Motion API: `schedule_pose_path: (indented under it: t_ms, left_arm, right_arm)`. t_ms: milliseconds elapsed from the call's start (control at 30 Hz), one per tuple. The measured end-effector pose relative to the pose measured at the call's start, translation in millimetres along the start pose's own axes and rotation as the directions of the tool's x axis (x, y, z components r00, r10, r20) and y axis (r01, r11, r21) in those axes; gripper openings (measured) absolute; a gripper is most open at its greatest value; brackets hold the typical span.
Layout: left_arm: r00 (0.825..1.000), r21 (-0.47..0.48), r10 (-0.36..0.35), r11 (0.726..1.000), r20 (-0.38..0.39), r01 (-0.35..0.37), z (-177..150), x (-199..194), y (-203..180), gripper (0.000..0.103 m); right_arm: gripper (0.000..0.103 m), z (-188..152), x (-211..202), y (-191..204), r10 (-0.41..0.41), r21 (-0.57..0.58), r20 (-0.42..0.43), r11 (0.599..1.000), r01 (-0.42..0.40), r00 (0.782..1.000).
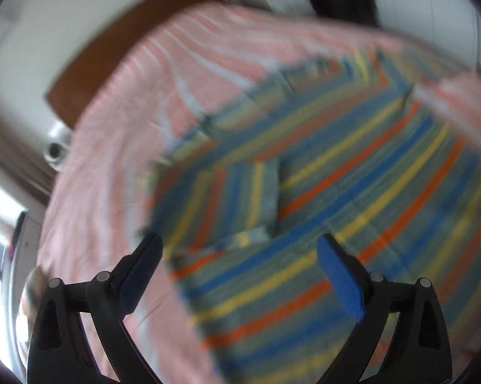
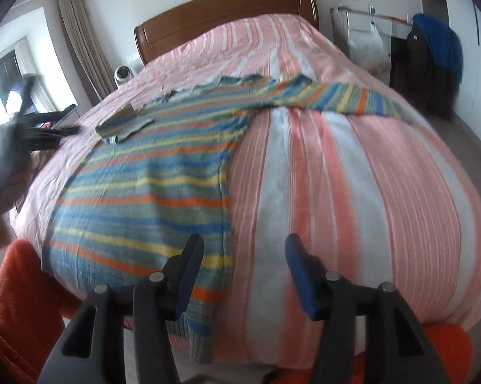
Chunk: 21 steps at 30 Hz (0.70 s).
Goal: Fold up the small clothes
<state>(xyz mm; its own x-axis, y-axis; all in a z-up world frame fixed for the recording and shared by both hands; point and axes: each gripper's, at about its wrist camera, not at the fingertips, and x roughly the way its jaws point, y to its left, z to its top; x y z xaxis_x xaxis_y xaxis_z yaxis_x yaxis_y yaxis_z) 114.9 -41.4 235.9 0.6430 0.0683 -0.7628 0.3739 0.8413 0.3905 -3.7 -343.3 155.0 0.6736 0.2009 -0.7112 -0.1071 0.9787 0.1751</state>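
A small knitted sweater (image 2: 144, 192) with blue, yellow, orange and grey-green stripes lies flat on the bed. One sleeve (image 2: 125, 124) is folded across its chest. The other sleeve (image 2: 352, 99) stretches out to the right. My right gripper (image 2: 244, 241) hovers open over the sweater's near right edge, with nothing pinched. In the blurred left wrist view the sweater (image 1: 320, 192) fills the frame, and my left gripper (image 1: 237, 243) stands wide open above its left edge, empty. The left gripper (image 2: 74, 120) also shows as a dark blur at the bed's left side.
The bedspread (image 2: 352, 192) is pink and white striped, with a wooden headboard (image 2: 227, 9) behind. A white round device (image 2: 123, 73) sits by the curtain. A dark chair with a blue garment (image 2: 442, 44) stands at the right. Orange fleece (image 2: 22, 288) lies by the bed's near edge.
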Motion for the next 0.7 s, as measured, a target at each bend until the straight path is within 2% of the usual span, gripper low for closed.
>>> schedule_pose_path:
  t_ms: [33, 67, 100, 133, 167, 200, 233, 267, 333, 367, 467, 567, 600, 700]
  left_arm:
    - [0.999, 0.000, 0.009, 1.000, -0.044, -0.009, 0.9, 23.0, -2.4, 0.096]
    - [0.996, -0.026, 0.013, 1.000, -0.088, -0.016, -0.6, 43.1, -0.4, 0.088]
    - [0.995, -0.103, -0.032, 0.994, -0.099, 0.022, -3.4, 55.8, 11.1, 0.072]
    - [0.991, -0.201, -0.098, 0.976, -0.094, 0.078, -6.7, 59.1, 24.6, 0.051]
    - [0.984, -0.313, -0.150, 0.943, -0.101, 0.112, -11.5, 60.6, 41.6, 0.009]
    - [0.982, -0.408, -0.159, 0.907, -0.101, 0.105, -18.0, 57.0, 59.3, 0.008]
    - [0.987, -0.464, -0.148, 0.880, -0.066, 0.101, -23.8, 50.0, 74.2, 0.008]
    - [0.992, -0.511, -0.118, 0.855, -0.038, 0.082, -32.2, 39.1, 91.8, 0.007]
    - [0.998, -0.615, -0.051, 0.788, -0.021, 0.027, -53.7, 23.9, 135.6, 0.007]
    - [0.999, -0.684, 0.001, 0.729, -0.035, -0.025, -73.1, 15.4, 164.1, 0.007]
    - [0.983, -0.781, 0.104, 0.596, -0.154, -0.185, -118.0, 23.7, 220.1, 0.007]
    - [0.967, -0.832, 0.082, 0.495, -0.242, -0.250, -156.4, 48.5, 243.5, 0.006]
    - [0.959, -0.838, 0.075, 0.472, -0.272, -0.274, -165.5, 63.7, 251.1, 0.006]
    - [0.954, -0.867, 0.014, 0.412, -0.300, -0.279, -190.5, 89.7, 253.9, 0.005]
  right_arm:
    - [0.053, 0.3, -1.1, 1.5, -0.002, -0.005, 0.010, 1.000, 0.002, 1.000]
    - [0.053, -0.1, -2.4, 2.8, -0.005, -0.009, 0.015, 1.000, 0.005, 1.000]
    - [0.053, -1.8, -4.4, 2.0, -0.001, -0.011, 0.017, 1.000, 0.001, 1.000]
    - [0.053, -3.5, -6.0, 2.3, 0.006, -0.014, 0.018, 1.000, -0.006, 1.000]
    - [0.053, -5.0, -7.0, 4.3, 0.009, -0.022, 0.021, 1.000, -0.009, 1.000]
    - [0.053, -6.6, -8.6, 6.1, 0.010, -0.034, 0.026, 0.999, -0.009, 1.000]
    - [0.053, -7.9, -9.5, 7.3, 0.008, -0.043, 0.031, 0.999, -0.007, 0.999]
    - [0.053, -9.1, -10.2, 7.8, 0.006, -0.050, 0.038, 0.999, -0.004, 0.999]
    - [0.053, -8.0, -11.4, 5.9, 0.004, -0.047, 0.054, 0.999, -0.001, 0.999]
    - [0.053, -6.8, -10.6, 4.9, 0.000, -0.041, 0.061, 0.999, 0.002, 0.998]
    - [0.053, -5.7, -4.2, 3.1, -0.004, -0.029, 0.056, 1.000, 0.006, 0.998]
    - [0.053, -6.7, 5.1, 3.6, -0.003, -0.021, 0.029, 1.000, 0.004, 1.000]
    - [0.053, -6.9, 7.6, 4.1, -0.001, -0.018, 0.022, 1.000, 0.001, 1.000]
    - [0.053, -7.7, 14.3, 4.6, -0.004, -0.012, -0.004, 1.000, 0.004, 1.000]
